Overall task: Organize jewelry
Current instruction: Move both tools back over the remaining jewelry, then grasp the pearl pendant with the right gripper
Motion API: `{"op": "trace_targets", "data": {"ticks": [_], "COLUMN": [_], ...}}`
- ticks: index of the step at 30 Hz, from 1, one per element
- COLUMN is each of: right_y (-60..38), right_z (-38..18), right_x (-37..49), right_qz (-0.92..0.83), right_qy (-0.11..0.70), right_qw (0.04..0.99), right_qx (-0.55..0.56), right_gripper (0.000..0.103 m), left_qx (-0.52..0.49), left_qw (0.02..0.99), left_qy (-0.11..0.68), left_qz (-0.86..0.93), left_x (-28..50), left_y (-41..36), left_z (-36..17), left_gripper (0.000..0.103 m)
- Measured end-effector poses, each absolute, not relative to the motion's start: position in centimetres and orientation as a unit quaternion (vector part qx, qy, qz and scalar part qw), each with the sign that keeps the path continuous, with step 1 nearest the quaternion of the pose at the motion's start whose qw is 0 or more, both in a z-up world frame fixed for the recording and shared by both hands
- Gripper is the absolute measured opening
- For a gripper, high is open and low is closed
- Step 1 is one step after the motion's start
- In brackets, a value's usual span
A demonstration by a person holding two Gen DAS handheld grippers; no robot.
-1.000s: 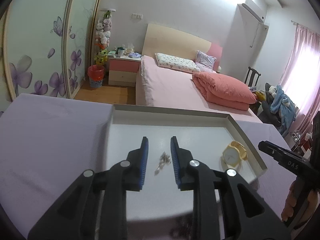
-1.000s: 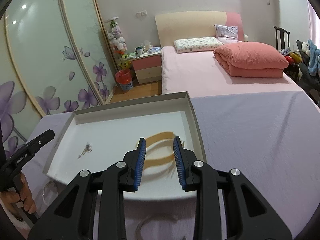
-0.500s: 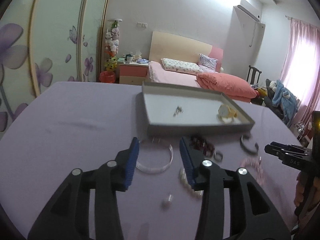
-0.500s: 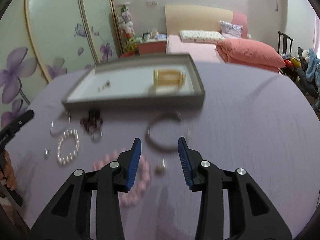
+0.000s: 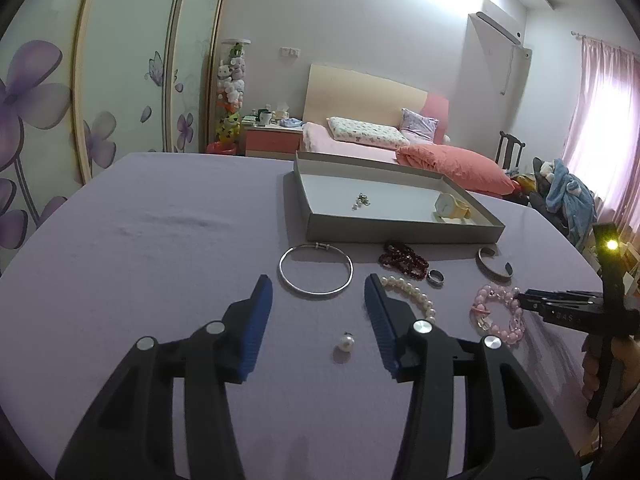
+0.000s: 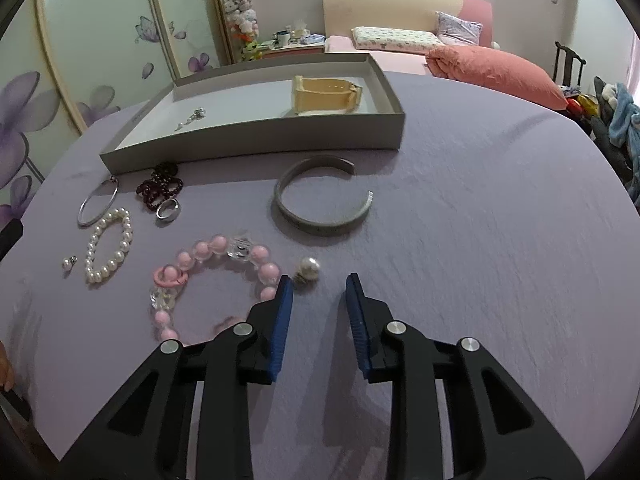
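A grey tray (image 5: 400, 230) (image 6: 256, 146) holds a yellow watch (image 5: 450, 205) (image 6: 324, 94) and small earrings (image 5: 362, 200) (image 6: 191, 117). Loose jewelry lies on the purple table in front of it: a thin silver bangle (image 5: 316, 270), dark red beads (image 5: 402, 260), a ring (image 5: 435, 278), a white pearl bracelet (image 6: 109, 246), a pink bead bracelet (image 6: 212, 276), a grey cuff (image 6: 322, 196). My left gripper (image 5: 318, 306) is open and empty over a pearl stud (image 5: 346, 343). My right gripper (image 6: 318, 300) is open and empty beside another pearl stud (image 6: 308, 269).
The purple table (image 5: 160, 220) is round with edges falling off on all sides. A bed with a coral duvet (image 5: 452, 164) stands behind it. Wardrobe doors (image 5: 120, 80) are on the left. A chair with clothes (image 5: 568, 196) stands at the right.
Both grippers have pulled back from over the tray to the near part of the table and lowered. Both have opened wider. The loose jewelry has come into view.
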State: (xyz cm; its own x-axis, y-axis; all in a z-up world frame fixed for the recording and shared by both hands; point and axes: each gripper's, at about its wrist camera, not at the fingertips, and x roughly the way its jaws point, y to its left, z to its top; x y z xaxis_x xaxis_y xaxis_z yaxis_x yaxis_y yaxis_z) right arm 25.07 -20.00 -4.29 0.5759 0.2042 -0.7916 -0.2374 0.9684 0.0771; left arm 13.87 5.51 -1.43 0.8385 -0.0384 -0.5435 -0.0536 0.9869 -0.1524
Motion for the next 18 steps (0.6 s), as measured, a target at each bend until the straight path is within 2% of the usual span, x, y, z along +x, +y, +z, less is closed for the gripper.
{"op": "trace_targets", "data": {"ticks": [7,11,18], "right_y": [-19.3,-18.9,-20.7], "right_z": [-4.4,-4.5,-4.4], "right_x": [25.7,25.4,24.1], "right_qz": [0.126,0.131,0.114], "right_qy": [0.441,0.437,0.439], "right_qw": [0.888,0.889,0.891], "right_qx": [-0.036,-0.049,-0.027], "right_gripper": [0.026,0.016,0.015], "left_qx": [-0.075,-0.071,-0.046], "left_qw": [0.954,0.953,0.942], "left_qy": [0.29,0.294,0.332], "left_qz": [-0.005,-0.011,-0.022], "left_x": [13.8,13.8,14.2], "left_y": [4.8,4.3,3.0], "left_z": [-1.8,-1.9,-2.6], "left_gripper": [0.048,0.049,0.049]}}
